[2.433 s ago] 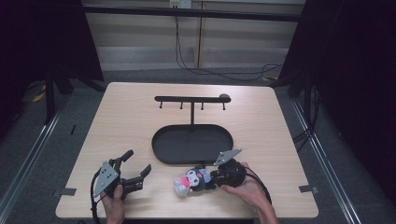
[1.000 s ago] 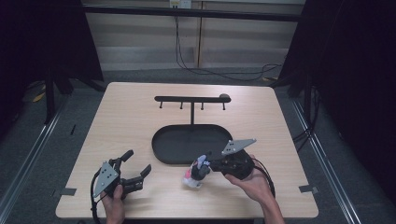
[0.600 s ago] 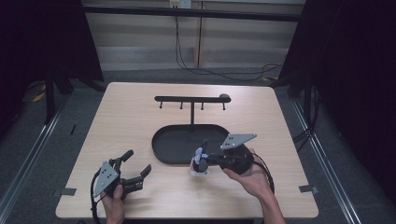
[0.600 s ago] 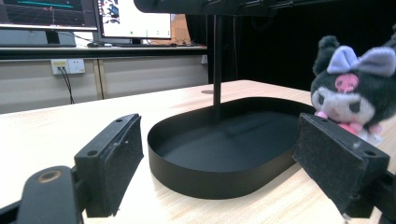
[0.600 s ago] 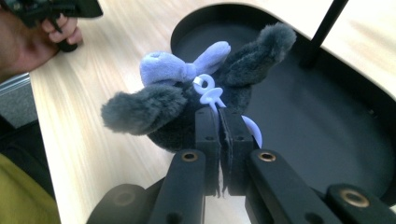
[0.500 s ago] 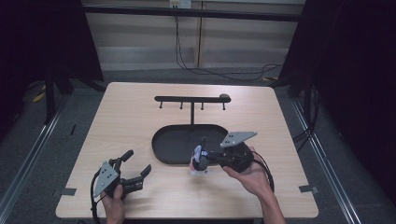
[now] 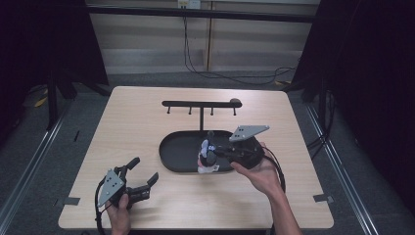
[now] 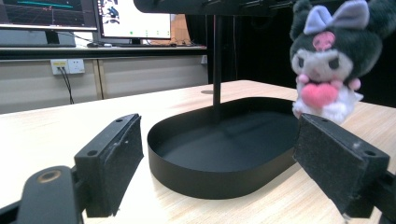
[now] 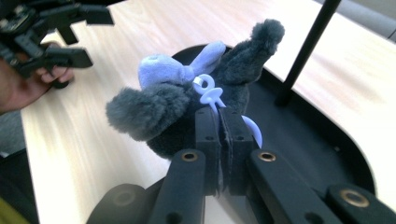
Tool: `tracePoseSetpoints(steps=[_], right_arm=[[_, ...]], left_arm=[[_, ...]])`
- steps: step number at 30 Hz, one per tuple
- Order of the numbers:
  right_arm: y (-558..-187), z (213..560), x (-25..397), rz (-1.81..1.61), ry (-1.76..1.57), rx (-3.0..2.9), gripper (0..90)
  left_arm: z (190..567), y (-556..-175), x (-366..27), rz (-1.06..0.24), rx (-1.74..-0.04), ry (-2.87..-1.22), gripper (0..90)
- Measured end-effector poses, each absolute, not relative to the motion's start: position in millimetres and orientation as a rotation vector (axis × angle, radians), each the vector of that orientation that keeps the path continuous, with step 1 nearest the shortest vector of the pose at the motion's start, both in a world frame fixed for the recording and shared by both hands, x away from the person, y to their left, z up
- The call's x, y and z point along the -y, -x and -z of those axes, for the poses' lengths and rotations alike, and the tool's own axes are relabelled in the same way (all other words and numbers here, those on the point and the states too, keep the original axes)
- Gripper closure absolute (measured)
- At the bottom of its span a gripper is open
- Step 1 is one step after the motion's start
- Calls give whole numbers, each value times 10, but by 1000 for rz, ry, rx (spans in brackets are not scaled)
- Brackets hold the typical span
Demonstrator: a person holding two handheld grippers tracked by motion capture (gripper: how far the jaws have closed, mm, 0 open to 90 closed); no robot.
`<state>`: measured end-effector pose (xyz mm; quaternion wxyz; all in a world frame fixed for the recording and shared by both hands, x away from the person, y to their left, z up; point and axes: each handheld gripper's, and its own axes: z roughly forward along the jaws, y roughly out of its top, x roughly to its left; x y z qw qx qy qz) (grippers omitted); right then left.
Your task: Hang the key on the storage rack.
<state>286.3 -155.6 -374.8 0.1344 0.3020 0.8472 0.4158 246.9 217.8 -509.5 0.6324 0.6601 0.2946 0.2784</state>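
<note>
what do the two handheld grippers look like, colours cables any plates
Both are black. The left gripper has two flat rectangular jaws faced with dark foam-like pads, a grey three-cornered plate on top and a black cable trailing off. The right gripper has the same grey plate, black cable, and brass-coloured pivot pins in its black links. The forearms show no sleeves.

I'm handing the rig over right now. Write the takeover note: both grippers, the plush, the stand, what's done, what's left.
Right gripper: shut on the dark grey plush doll with lilac bow, gripping at its lilac plastic loop, lifted over the near edge of the black oval tray.
Left gripper: open, resting on the light wooden table near its front left corner.
Done: plush picked up.
Left, probably: hang the loop on a peg of the black T-shaped hanger bar.
</note>
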Motion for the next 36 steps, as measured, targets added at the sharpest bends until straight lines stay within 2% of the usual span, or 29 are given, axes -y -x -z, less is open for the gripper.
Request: tracePoseSetpoints(steps=[15,36], right_arm=[[-3035,3500,1741,-1194,-911,-2360,876],[-3460,3151,1953,-1166,-1021,-2322,876]], left_arm=[[5095,-2471,-2178,-635,-673,-1510,155],[5095,-2469,-2178,-637,-674,-1510,155]])
